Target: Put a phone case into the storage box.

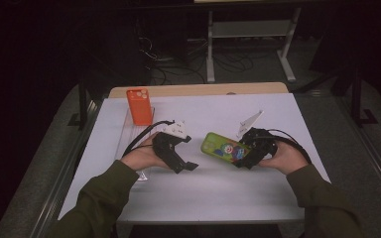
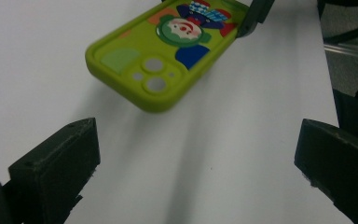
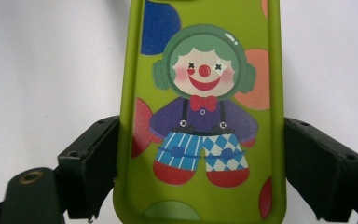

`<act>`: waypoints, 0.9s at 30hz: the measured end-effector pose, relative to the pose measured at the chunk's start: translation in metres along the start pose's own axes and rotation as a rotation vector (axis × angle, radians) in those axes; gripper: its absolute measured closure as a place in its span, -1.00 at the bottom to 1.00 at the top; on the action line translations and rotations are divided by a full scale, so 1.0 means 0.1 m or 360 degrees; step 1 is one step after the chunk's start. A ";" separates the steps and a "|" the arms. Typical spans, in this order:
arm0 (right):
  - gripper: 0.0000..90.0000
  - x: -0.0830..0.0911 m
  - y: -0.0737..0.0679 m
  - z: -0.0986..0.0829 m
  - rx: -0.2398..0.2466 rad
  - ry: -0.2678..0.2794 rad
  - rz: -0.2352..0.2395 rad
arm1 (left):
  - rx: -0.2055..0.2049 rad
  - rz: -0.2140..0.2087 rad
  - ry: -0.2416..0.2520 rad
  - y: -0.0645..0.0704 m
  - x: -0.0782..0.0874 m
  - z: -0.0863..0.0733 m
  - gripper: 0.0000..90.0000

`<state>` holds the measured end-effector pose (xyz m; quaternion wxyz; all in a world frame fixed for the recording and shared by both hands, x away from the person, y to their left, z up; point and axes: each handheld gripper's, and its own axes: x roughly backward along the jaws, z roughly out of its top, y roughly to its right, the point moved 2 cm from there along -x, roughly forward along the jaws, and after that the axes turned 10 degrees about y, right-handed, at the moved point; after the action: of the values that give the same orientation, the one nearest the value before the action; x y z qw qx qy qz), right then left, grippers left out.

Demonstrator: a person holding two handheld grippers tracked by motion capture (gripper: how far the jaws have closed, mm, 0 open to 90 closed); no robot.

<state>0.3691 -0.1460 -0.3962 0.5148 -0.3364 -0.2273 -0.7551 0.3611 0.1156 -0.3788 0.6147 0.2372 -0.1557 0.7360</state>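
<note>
Your right claw (image 3: 200, 163) clamps the green clown phone case (image 3: 200, 116) by its long edges, lifted above the white worktop (image 1: 218, 183) at frame centre. Bring the wide-open left claw (image 2: 196, 154) squarely onto the camera-hole end; mind the orange case (image 1: 139, 106) upper left.

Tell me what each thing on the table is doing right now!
Green clown phone case: held by its long edges, lifted off the table, picture side up.
Orange phone case: lying flat, untouched, at the table's far left.
Right gripper: jaws shut on the green case.
Left gripper: jaws open, empty, pointing at the green case.
</note>
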 end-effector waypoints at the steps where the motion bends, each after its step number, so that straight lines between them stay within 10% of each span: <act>1: -0.66 -0.01 -0.02 0.01 0.0020 0.0000 0.0015 | -0.0031 -0.0005 -0.0009 -0.01 0.00 0.01 -1.00; 27: -0.66 -0.19 -0.39 0.27 0.0291 -0.0021 0.0226 | -0.0252 -0.0261 -0.0257 0.02 -0.35 0.01 -1.00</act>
<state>0.3450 -0.1009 -0.3922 0.5940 -0.3083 -0.2742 -0.6906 0.3641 0.0858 -0.3962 0.6751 0.2582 -0.2424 0.6471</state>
